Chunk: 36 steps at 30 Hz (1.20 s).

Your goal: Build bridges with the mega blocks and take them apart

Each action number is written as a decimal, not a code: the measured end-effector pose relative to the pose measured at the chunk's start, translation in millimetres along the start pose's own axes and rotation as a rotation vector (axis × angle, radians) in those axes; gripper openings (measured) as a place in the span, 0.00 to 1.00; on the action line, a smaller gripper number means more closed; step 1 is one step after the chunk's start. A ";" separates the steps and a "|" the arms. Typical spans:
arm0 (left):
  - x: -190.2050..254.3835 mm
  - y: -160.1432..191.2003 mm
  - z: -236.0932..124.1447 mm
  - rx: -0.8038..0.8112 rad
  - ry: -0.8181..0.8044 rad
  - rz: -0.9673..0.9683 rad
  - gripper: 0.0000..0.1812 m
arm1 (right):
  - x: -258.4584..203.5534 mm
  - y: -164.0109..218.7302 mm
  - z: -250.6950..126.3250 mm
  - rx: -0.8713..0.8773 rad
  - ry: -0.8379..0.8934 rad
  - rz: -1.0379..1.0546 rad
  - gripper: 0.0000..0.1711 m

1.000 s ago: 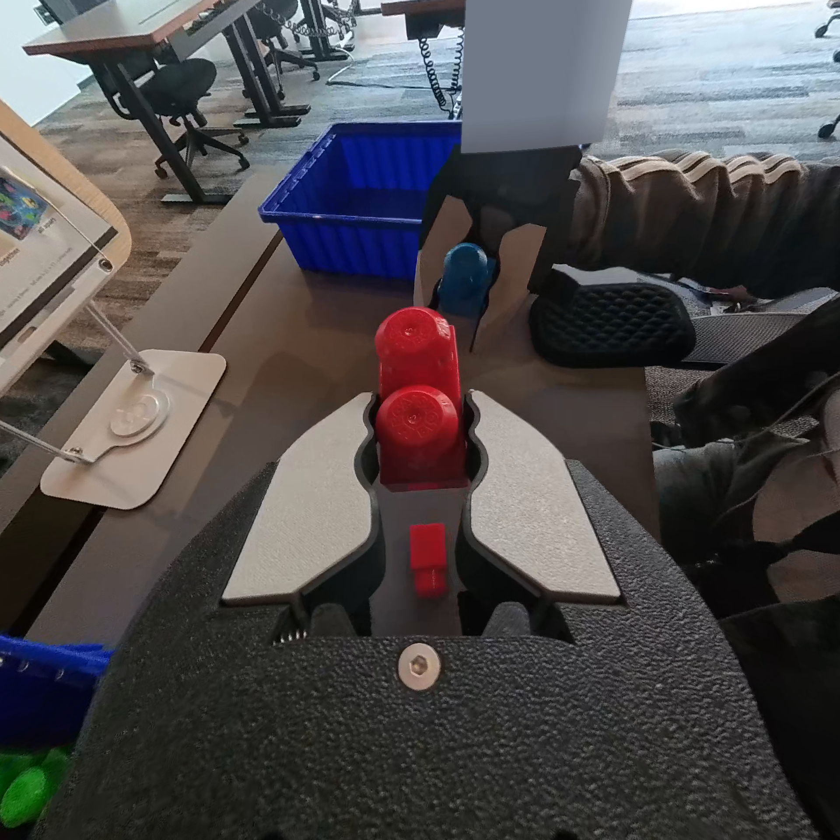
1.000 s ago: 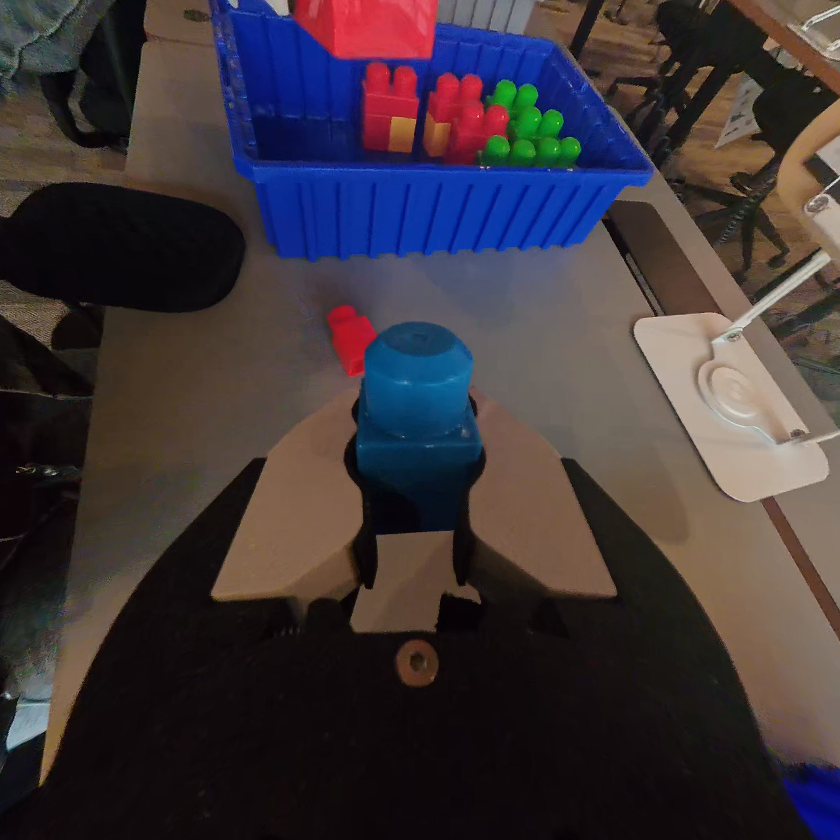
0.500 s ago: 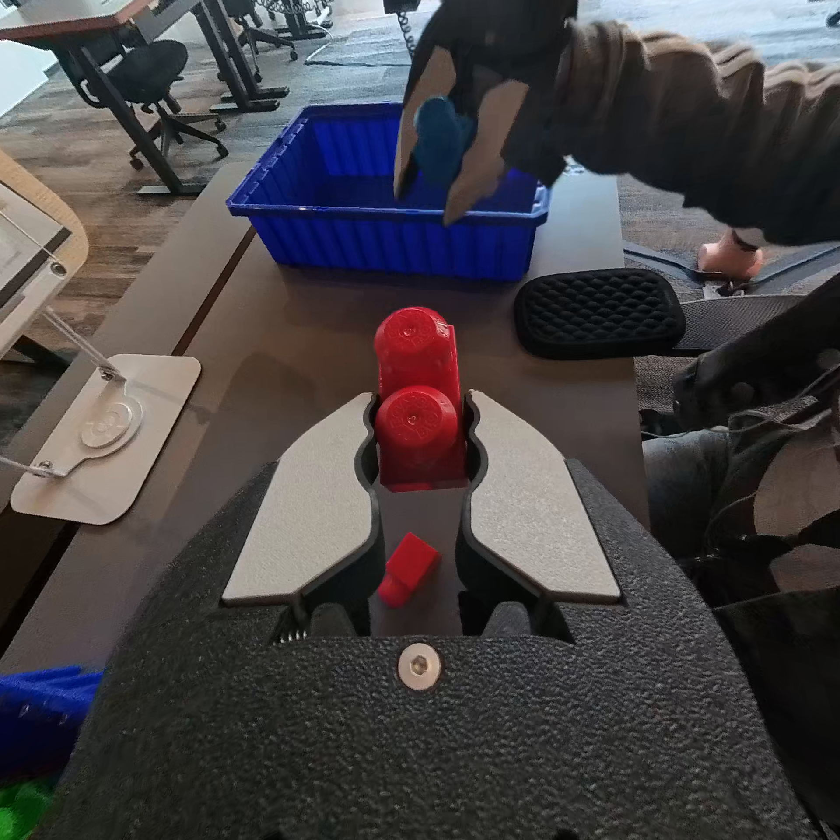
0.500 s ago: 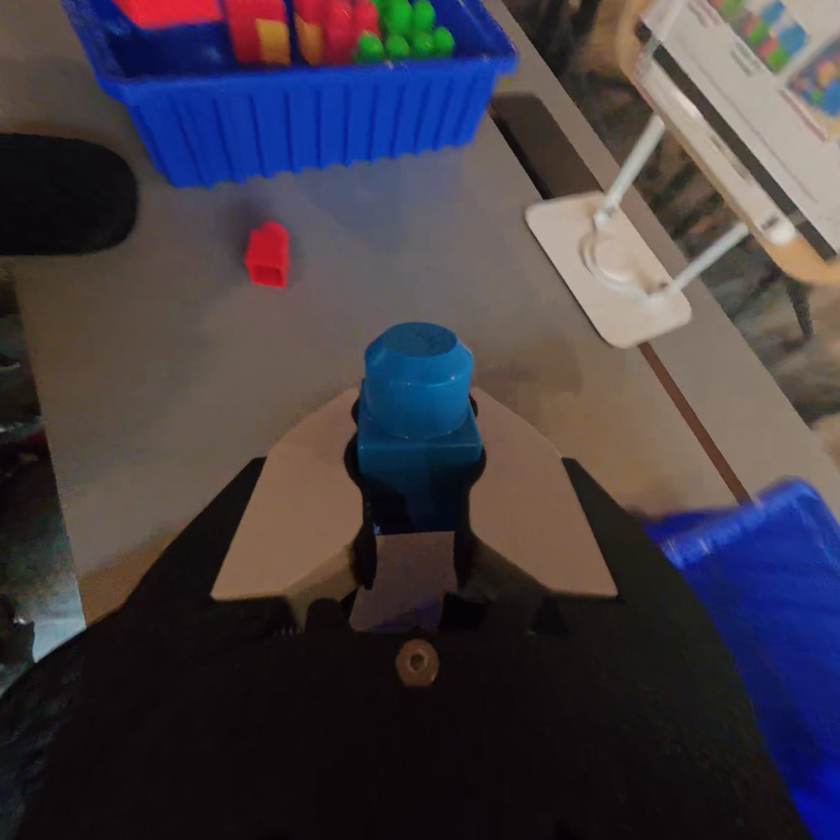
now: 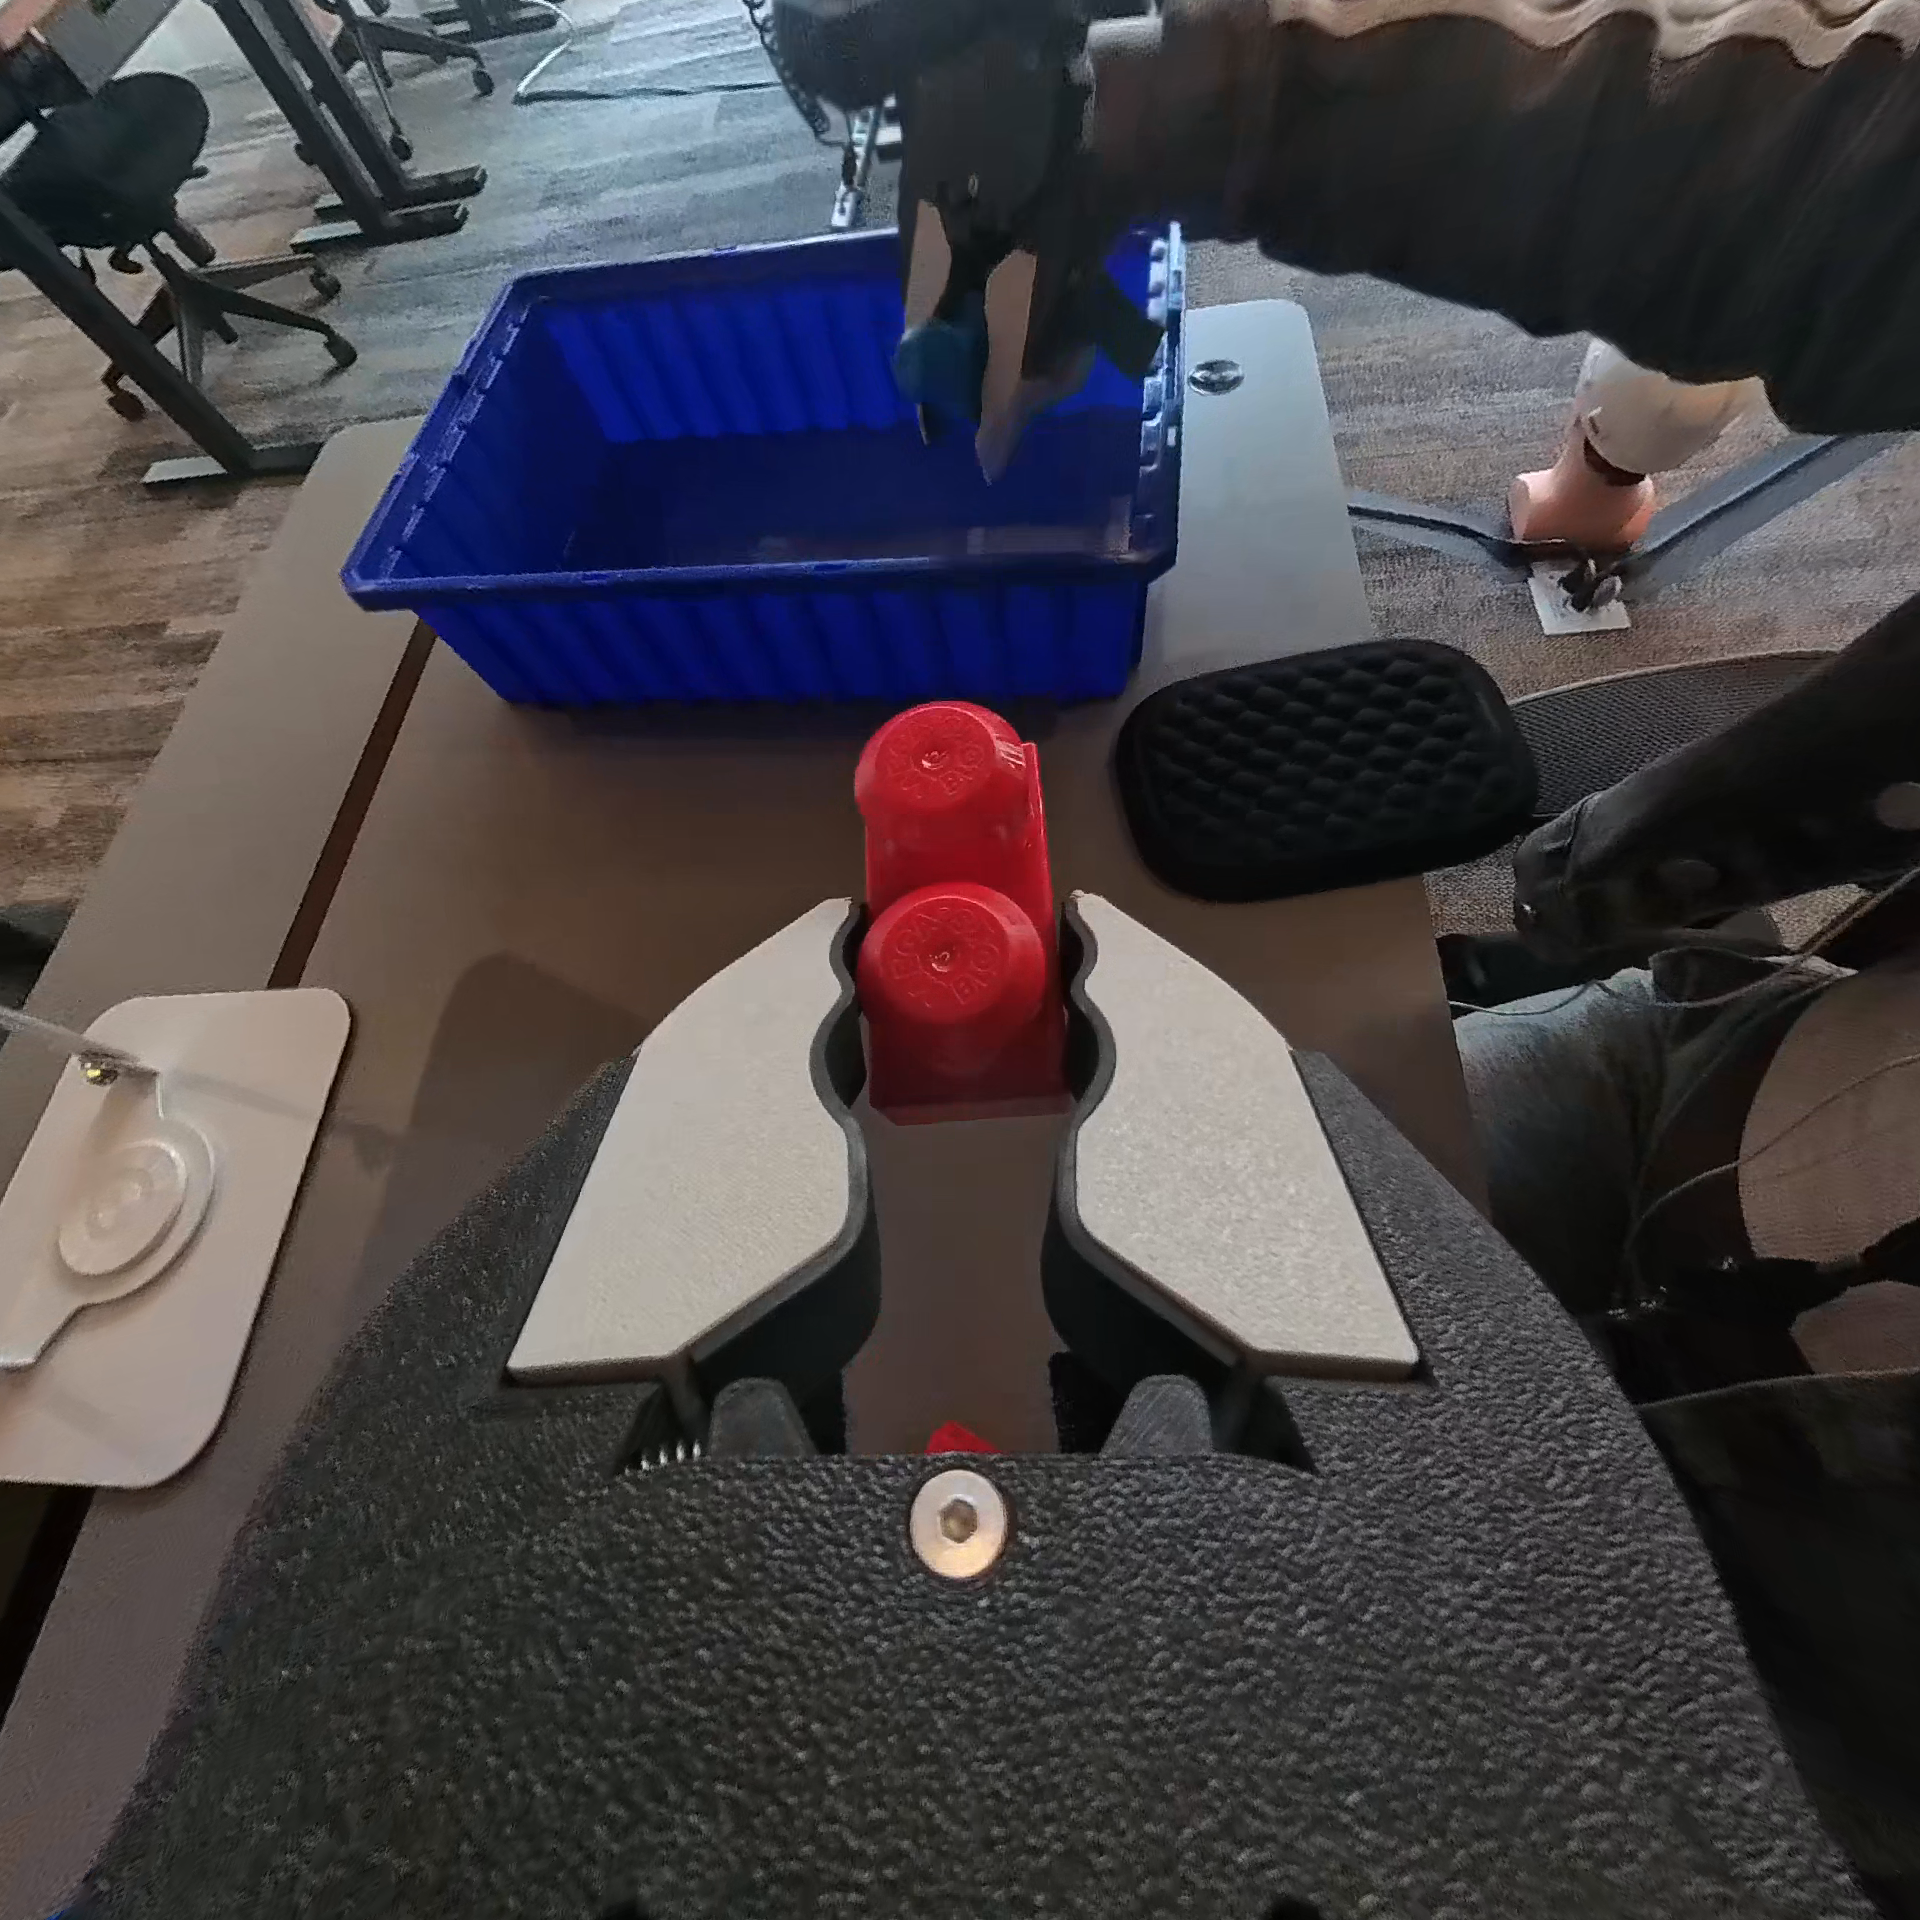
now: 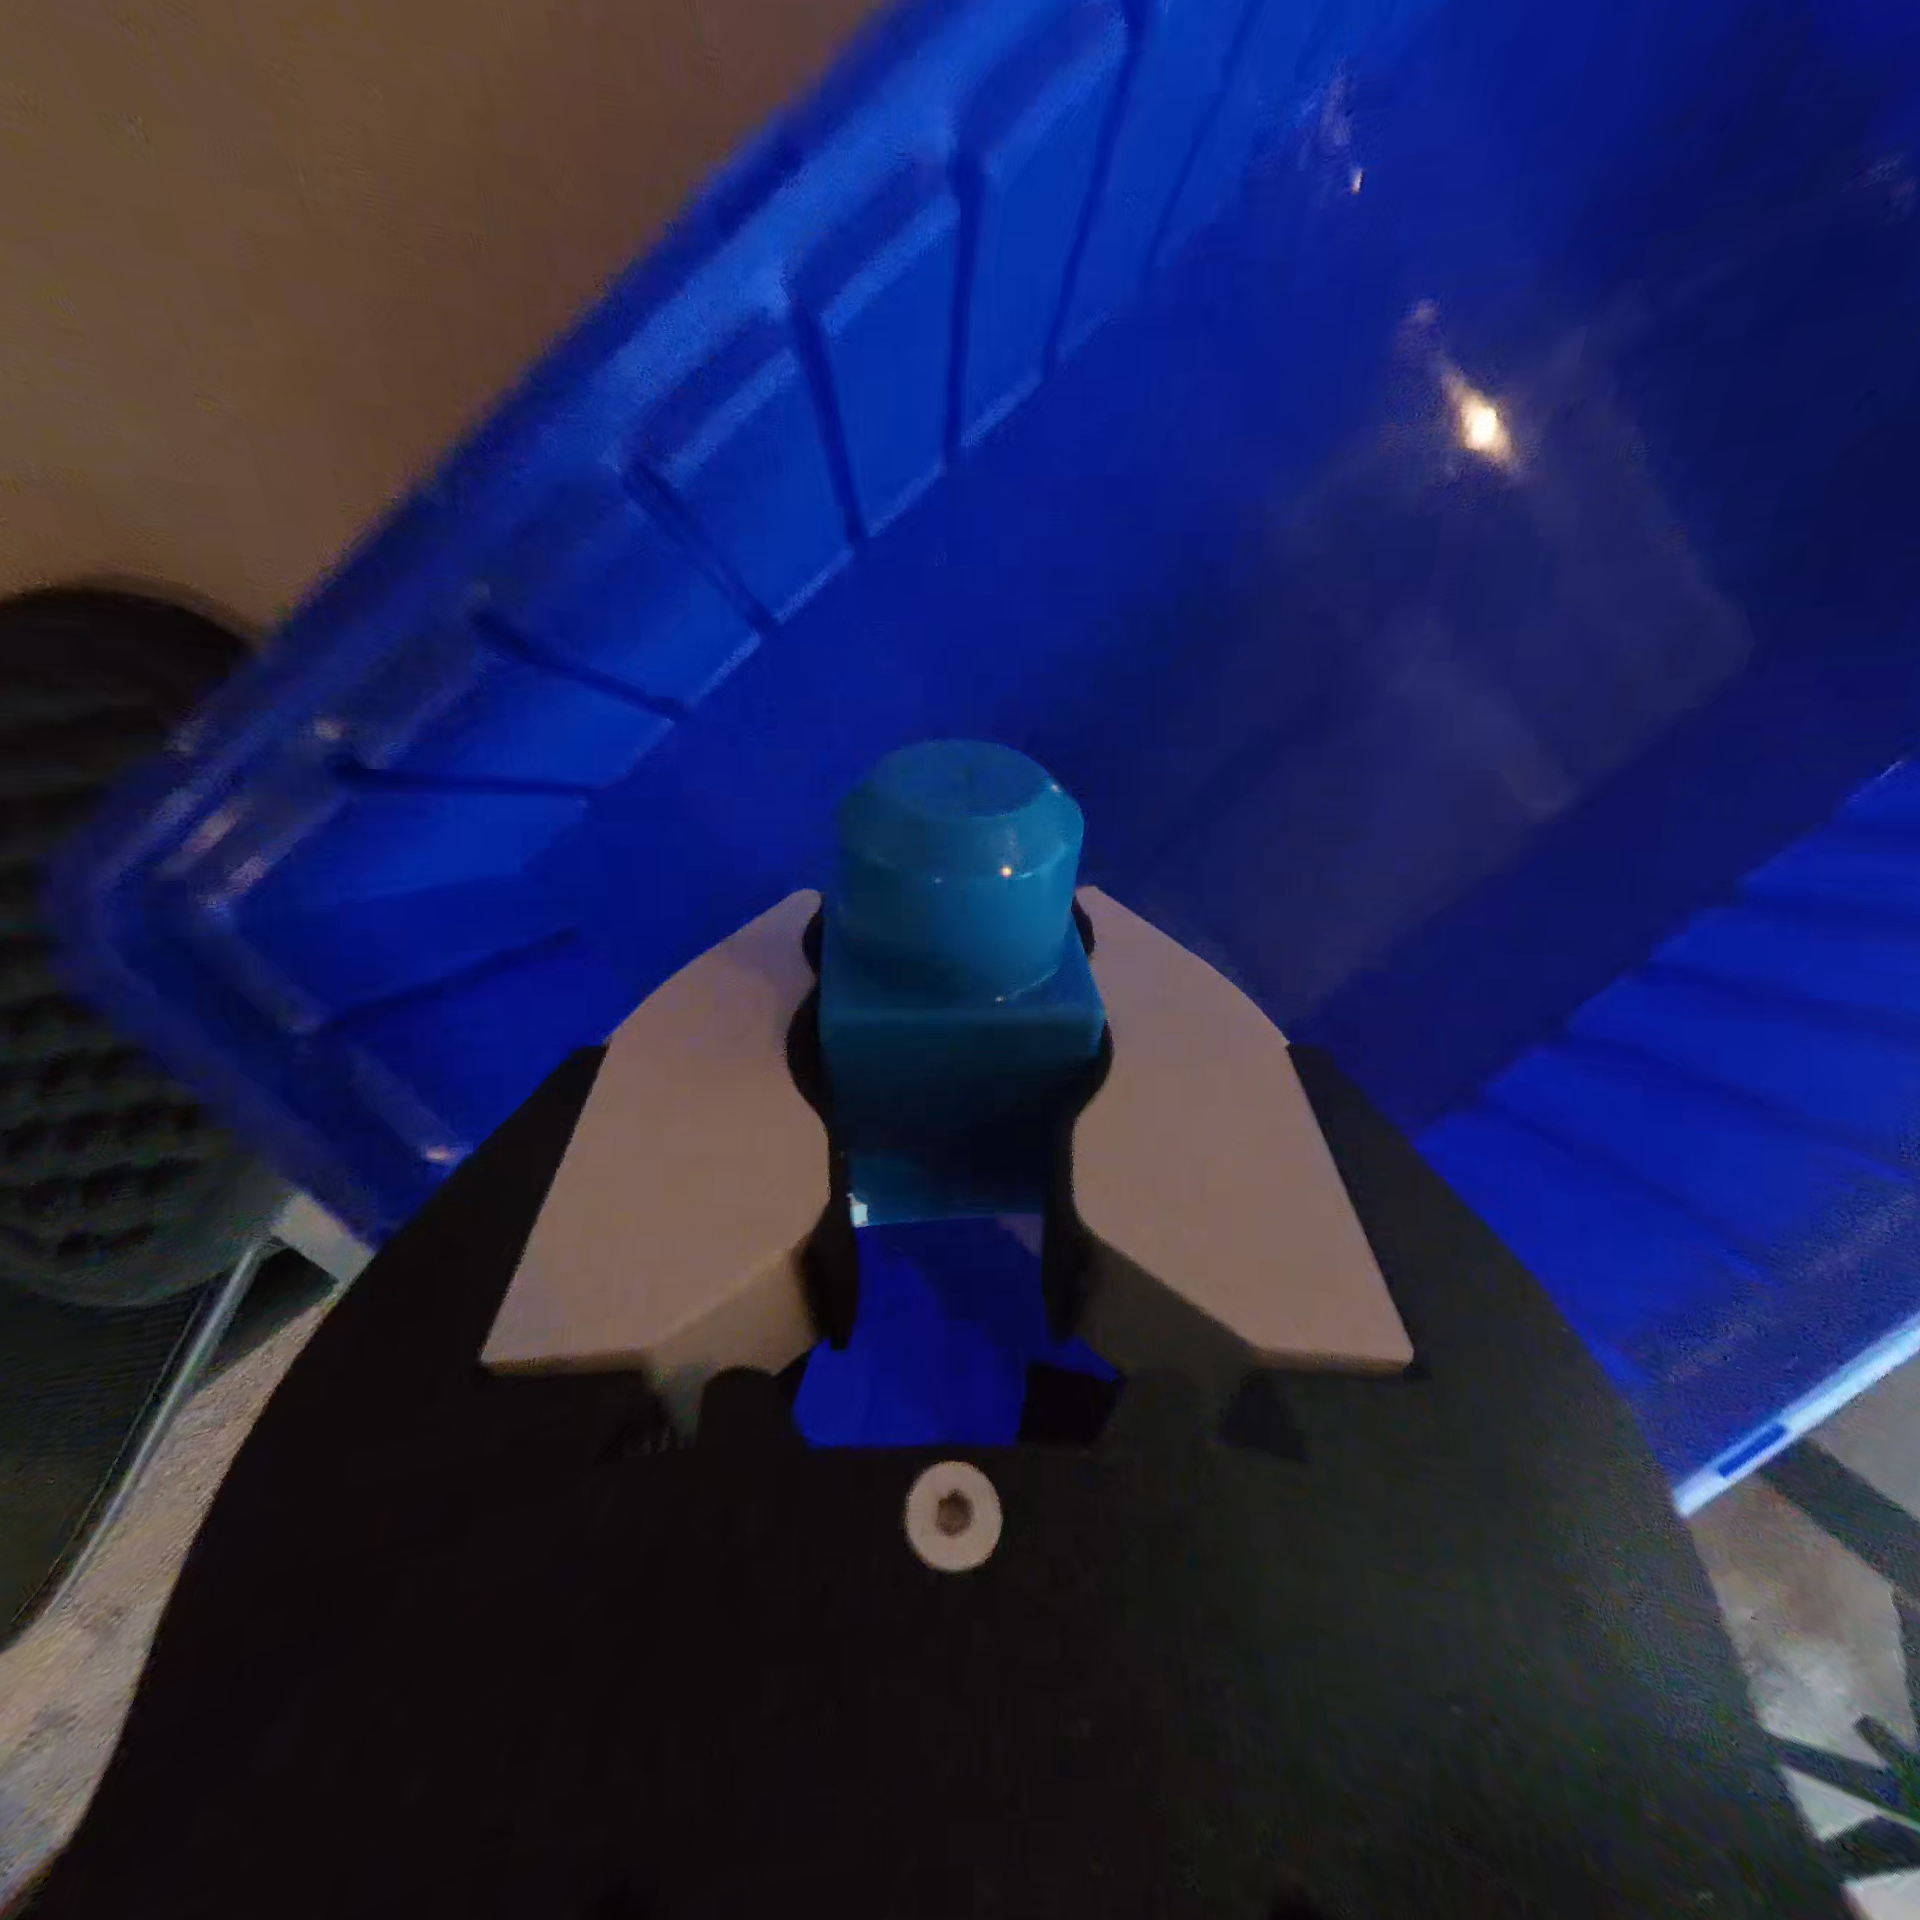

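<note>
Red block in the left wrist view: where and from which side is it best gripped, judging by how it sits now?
Grip the red block across its two flat long side walls at the near-stud end, coming in along its length. The left gripper does just that: its fingers clamp the straight sides, while the round studs on top would give curved, probably slippery contact.

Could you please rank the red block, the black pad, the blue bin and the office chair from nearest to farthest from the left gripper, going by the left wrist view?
1. red block, held between its fingers
2. black pad, ahead right
3. blue bin, ahead
4. office chair, far left
</note>
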<state>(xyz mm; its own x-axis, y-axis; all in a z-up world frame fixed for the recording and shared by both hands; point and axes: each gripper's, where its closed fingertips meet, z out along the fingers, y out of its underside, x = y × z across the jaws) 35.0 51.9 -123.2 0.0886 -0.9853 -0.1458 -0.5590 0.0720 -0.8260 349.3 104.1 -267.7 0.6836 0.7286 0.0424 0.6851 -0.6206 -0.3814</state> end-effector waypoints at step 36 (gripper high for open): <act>-3.8 61.3 -51.9 -0.057 -0.078 -0.117 0.19 | -92.6 -125.0 -32.0 0.228 0.007 -0.156 0.62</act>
<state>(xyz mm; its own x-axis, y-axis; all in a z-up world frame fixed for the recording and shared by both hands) -42.4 52.0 -145.1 0.2187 -0.9712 -0.0946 -0.5870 -0.0535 -0.8078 208.4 104.9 -194.4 0.5761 0.8081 0.1229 0.7088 -0.4191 -0.5675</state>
